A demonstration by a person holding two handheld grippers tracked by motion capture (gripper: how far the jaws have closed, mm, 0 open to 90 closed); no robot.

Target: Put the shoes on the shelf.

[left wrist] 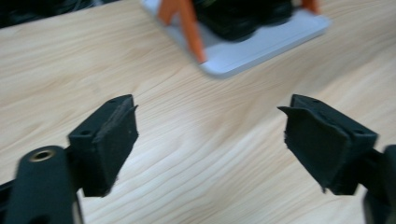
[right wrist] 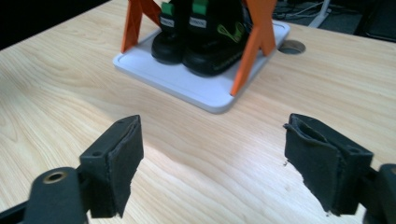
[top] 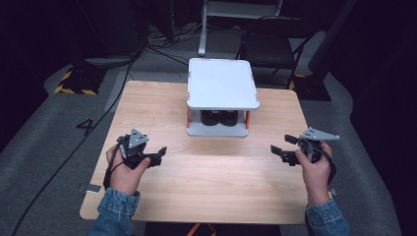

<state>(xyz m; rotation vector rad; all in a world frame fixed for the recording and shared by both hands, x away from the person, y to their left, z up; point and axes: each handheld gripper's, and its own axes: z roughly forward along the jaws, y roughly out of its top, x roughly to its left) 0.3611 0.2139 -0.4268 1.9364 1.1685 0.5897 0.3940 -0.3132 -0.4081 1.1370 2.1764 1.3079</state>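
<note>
Looking down from the high view, the left hand-held gripper (top: 158, 155) sits at about eight o'clock on the tabletop (top: 206, 187) and the right hand-held gripper (top: 281, 150) at about four o'clock, each held level in a hand with its jaws turned inward toward the middle, both released and empty. The small white two-level rack (top: 222, 83) stands at twelve o'clock, with a pair of black shoes (top: 219, 118) on its lower tray. In the left gripper view, the jaws stand wide apart over bare wood, and the rack's base (left wrist: 261, 44) with its orange legs lies blurred at one o'clock, well apart. In the right gripper view, the jaws gape likewise with nothing between them; the shoes (right wrist: 205, 39), with green tabs at the heel, sit side by side on the tray at twelve o'clock. By my reading the shoes are already stowed and this is the step of letting go and standing off; any next move would call for bringing both open hand-held grippers forward to the rack again.
</note>
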